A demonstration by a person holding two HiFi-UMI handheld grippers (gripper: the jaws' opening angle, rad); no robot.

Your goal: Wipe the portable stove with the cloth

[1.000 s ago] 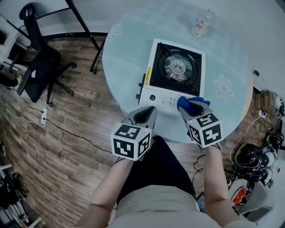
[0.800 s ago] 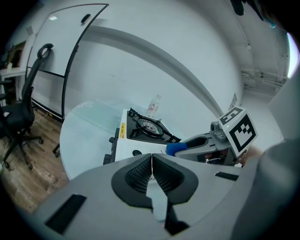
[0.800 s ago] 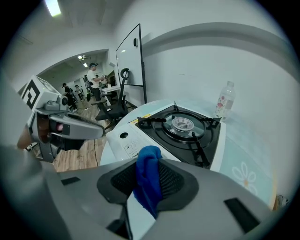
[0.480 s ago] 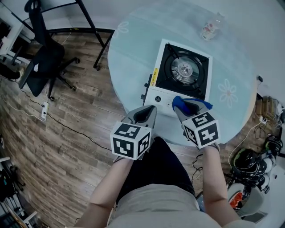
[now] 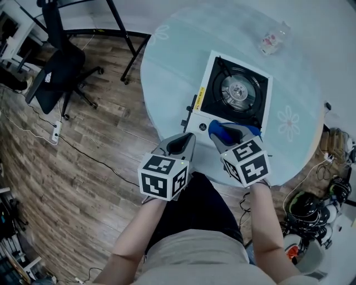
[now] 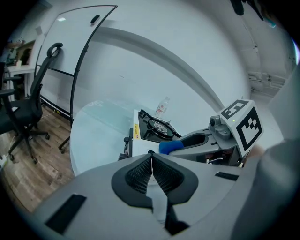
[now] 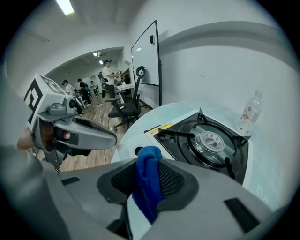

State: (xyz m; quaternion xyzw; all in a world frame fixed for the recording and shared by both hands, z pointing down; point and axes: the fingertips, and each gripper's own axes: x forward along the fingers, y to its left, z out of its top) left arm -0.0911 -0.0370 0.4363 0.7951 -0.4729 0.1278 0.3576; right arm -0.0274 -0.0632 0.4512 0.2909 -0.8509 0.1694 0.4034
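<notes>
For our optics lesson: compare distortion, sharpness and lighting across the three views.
Head view: even light, sharp, little bending. Left gripper view: strong fisheye, dark corners, the whiteboard bows. Right gripper view: same fisheye, bright ceiling lamp top left, cloth sharp.

- Round pale-blue table (image 5: pixel 167 83) with flower prints, in front of you.
- Clear plastic bottle (image 5: pixel 274 39), upright near your table's far edge.
- Black office chair (image 5: pixel 58 72) on the wood floor (image 5: pixel 72 183), to your left.
- Whiteboard (image 6: pixel 75 56) on a black stand, behind the chair.

Front edge of stove (image 5: pixel 236 91) behind cloth (image 5: pixel 218 130) and right tool (image 5: pixel 231 131)
</notes>
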